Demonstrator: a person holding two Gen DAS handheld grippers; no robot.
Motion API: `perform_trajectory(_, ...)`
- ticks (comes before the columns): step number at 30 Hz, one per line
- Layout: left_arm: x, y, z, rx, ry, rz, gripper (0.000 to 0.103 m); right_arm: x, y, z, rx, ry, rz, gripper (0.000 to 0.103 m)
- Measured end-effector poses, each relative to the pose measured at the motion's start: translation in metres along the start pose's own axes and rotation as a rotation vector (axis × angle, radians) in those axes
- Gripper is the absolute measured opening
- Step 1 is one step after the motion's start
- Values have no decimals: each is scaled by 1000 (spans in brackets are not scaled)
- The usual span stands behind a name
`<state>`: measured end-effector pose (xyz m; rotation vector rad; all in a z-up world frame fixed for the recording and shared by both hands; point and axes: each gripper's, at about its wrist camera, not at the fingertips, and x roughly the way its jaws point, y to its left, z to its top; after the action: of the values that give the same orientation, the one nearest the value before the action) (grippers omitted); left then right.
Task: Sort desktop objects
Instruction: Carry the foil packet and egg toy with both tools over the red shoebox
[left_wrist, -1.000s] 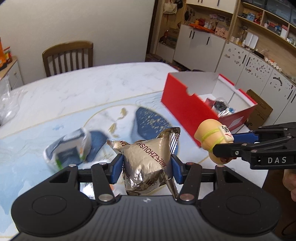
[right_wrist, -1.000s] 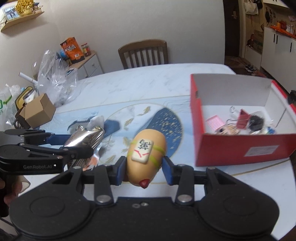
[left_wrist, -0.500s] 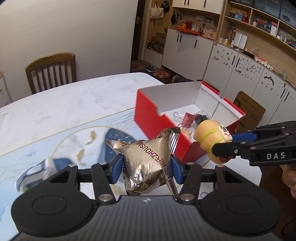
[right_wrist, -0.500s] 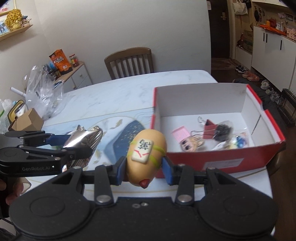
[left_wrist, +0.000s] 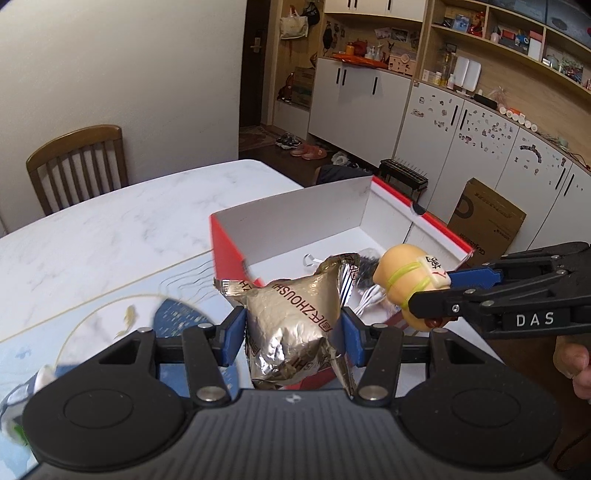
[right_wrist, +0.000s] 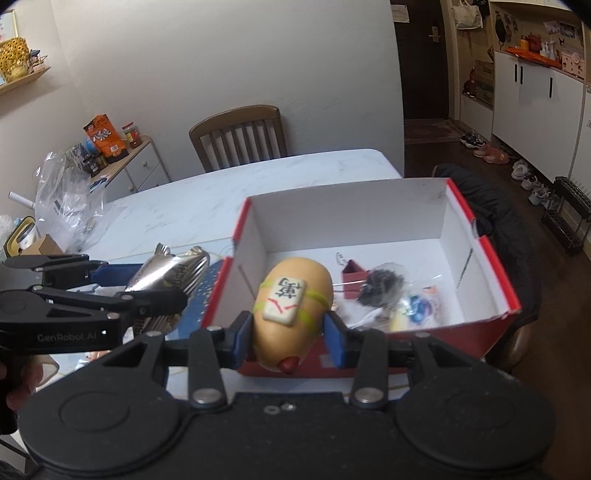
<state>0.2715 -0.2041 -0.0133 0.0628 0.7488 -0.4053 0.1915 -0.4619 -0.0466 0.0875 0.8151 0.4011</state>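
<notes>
My left gripper (left_wrist: 293, 334) is shut on a gold foil snack packet (left_wrist: 295, 321), held above the near left corner of the red box (left_wrist: 229, 258). My right gripper (right_wrist: 290, 338) is shut on a tan egg-shaped toy (right_wrist: 295, 299) with a mahjong tile on it, held over the near wall of the red box (right_wrist: 495, 266). In the left wrist view the toy (left_wrist: 406, 280) and right gripper (left_wrist: 436, 295) hang at the right, over the box. In the right wrist view the packet (right_wrist: 166, 273) and left gripper (right_wrist: 155, 284) sit left of the box.
The box holds a red binder clip (right_wrist: 352, 273), a dark bundle in a clear bag (right_wrist: 380, 286) and small items. A wooden chair (right_wrist: 240, 136) stands behind the marble table (left_wrist: 110, 229). Plastic bags (right_wrist: 66, 199) lie far left. A blue patterned mat (left_wrist: 110, 325) covers the near table.
Both grippers have moved right and forward with their objects, from over the mat to over the red box. Both grips are unchanged.
</notes>
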Motion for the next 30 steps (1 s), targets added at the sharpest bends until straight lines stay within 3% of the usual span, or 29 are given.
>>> perform_trajectory(13, 63, -25, 40, 35, 51, 34, 53, 15, -46, 24, -12, 4, -16, 41)
perform_trajectory(30, 141, -25, 70, 68, 171, 79, 53, 80, -87, 59, -1, 94, -94, 41)
